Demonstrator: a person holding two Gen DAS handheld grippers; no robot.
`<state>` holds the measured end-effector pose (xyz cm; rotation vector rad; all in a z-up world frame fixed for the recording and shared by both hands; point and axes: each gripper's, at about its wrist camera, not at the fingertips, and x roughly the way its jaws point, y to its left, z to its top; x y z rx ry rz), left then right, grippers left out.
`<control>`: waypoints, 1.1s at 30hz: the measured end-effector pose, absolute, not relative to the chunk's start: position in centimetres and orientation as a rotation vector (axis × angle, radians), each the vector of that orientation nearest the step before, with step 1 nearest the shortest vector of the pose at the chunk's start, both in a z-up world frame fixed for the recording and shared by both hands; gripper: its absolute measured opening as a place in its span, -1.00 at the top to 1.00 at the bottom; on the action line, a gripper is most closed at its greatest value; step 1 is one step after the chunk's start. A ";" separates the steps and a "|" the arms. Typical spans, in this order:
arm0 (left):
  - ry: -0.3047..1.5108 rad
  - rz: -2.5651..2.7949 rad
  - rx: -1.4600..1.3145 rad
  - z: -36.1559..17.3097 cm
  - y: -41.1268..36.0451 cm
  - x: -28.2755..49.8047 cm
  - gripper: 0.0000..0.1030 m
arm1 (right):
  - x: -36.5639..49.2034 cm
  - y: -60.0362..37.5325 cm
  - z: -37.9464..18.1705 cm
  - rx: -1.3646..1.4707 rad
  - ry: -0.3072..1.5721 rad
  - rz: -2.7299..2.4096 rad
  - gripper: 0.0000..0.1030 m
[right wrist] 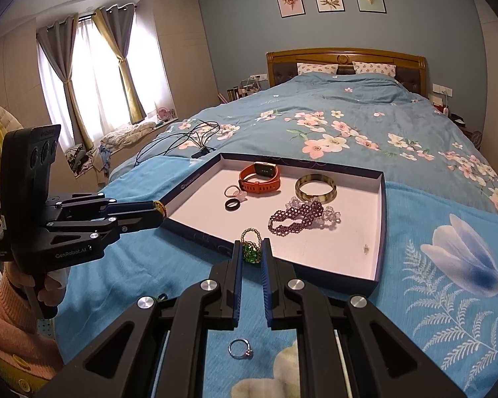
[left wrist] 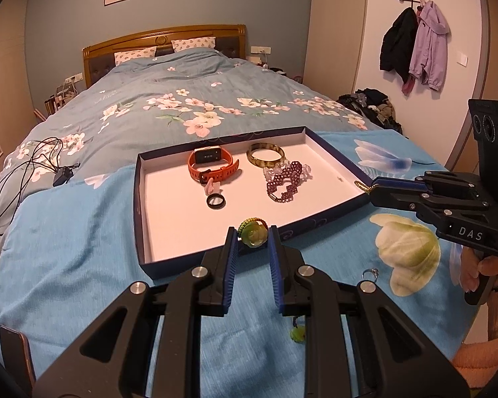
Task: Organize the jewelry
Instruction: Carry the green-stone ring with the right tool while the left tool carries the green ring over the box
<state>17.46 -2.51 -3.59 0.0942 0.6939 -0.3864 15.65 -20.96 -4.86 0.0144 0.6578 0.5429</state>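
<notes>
A shallow dark-blue tray [left wrist: 139, 205] [right wrist: 380, 232] with a white floor lies on the bed. In it are an orange watch [left wrist: 212, 165] [right wrist: 260, 179], a tortoiseshell bangle [left wrist: 265, 154] [right wrist: 315, 187], a purple beaded bracelet [left wrist: 284, 182] [right wrist: 295, 219], a black ring [left wrist: 215, 201] [right wrist: 232, 204] and a pink ring [right wrist: 230, 191]. My left gripper [left wrist: 253, 240] is shut on a green flower pendant with a beaded cord [left wrist: 254, 232], over the tray's near rim. My right gripper [right wrist: 250, 253] is shut on a green-beaded ring [right wrist: 250, 245], at the tray's near edge. A silver ring [right wrist: 240, 348] [left wrist: 370, 273] lies on the blanket.
A light-blue floral blanket [left wrist: 83, 265] [right wrist: 415, 298] covers the bed's foot. Black cables and a charger [left wrist: 33, 172] [right wrist: 189, 142] lie on the quilt to the left. A phone [left wrist: 15, 355] lies at the near-left corner. A green bead piece [left wrist: 297, 333] hangs under my left gripper.
</notes>
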 end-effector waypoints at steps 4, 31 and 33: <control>0.691 -0.385 0.095 -3.5 -2.6 18.0 0.63 | 16.1 -21.0 -4.7 0.014 0.658 0.542 0.82; 0.699 -0.364 0.090 -3.7 -2.9 20.7 0.63 | 19.0 -20.7 -4.6 0.007 0.666 0.534 0.82; 0.701 -0.366 0.088 -3.8 -2.9 20.8 0.63 | 19.4 -20.6 -4.7 0.004 0.671 0.532 0.82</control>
